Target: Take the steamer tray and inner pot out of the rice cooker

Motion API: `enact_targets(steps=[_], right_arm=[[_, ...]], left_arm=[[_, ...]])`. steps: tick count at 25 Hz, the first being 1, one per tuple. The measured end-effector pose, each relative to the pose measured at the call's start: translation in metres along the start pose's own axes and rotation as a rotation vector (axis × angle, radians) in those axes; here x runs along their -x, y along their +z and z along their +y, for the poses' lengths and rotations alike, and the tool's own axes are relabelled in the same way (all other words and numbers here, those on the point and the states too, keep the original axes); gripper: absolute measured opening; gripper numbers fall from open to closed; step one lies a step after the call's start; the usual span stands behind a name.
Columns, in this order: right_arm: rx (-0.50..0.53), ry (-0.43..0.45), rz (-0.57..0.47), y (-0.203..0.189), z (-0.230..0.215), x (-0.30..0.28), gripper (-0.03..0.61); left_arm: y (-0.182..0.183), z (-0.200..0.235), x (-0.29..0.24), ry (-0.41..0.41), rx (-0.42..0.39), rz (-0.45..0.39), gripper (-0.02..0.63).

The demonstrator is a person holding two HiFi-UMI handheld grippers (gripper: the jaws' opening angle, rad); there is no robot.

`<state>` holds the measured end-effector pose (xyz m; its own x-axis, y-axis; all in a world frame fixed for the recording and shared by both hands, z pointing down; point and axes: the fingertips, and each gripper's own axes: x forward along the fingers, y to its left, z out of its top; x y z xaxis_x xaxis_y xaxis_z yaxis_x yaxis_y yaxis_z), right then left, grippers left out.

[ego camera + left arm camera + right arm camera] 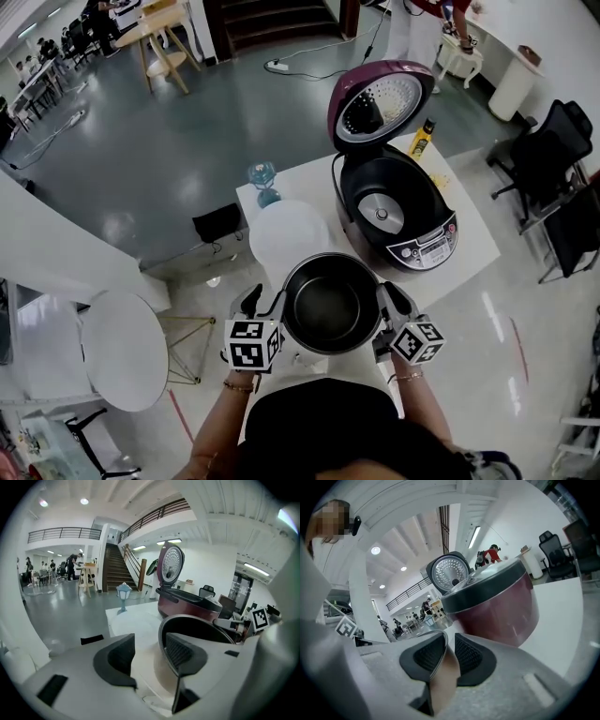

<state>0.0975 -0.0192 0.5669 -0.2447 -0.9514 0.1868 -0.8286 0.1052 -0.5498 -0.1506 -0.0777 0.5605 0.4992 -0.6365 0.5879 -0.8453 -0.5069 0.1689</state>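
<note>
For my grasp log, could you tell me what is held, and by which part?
The right gripper pinches the inner pot by its rim; the left gripper's jaws stand open astride the opposite rim.

I see L gripper [264,302] w/ jaws apart; R gripper [387,300] opposite, jaws pinching inner pot [330,305] rim.

The dark round metal inner pot [330,305] looks matt inside. The maroon plastic rice cooker [392,183] is glossy, the white worktop [473,234] smooth.
</note>
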Motion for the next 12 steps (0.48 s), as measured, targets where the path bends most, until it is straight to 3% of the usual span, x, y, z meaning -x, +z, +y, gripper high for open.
enact_targets(steps=[4,7,10,12], right_arm=[[-0.027,-0.034,-0.114,0.027,-0.009,0.017,0.058],[0.011,-0.006,-0.133,0.040,0.001,0.024,0.058],[0.129,0.043,-0.150,0.055,0.029,0.031,0.056],[0.216,0.073,-0.161,0.063,0.051,0.034,0.035]], left_arm=[[0.016,-0.003,0.017,-0.007,0.012,-0.095,0.204],[0.022,-0.008,0.031,-0.009,-0.007,-0.151,0.194],[0.033,-0.016,0.053,-0.004,-0.043,-0.227,0.143],[0.045,-0.020,0.070,0.006,-0.061,-0.303,0.041]])
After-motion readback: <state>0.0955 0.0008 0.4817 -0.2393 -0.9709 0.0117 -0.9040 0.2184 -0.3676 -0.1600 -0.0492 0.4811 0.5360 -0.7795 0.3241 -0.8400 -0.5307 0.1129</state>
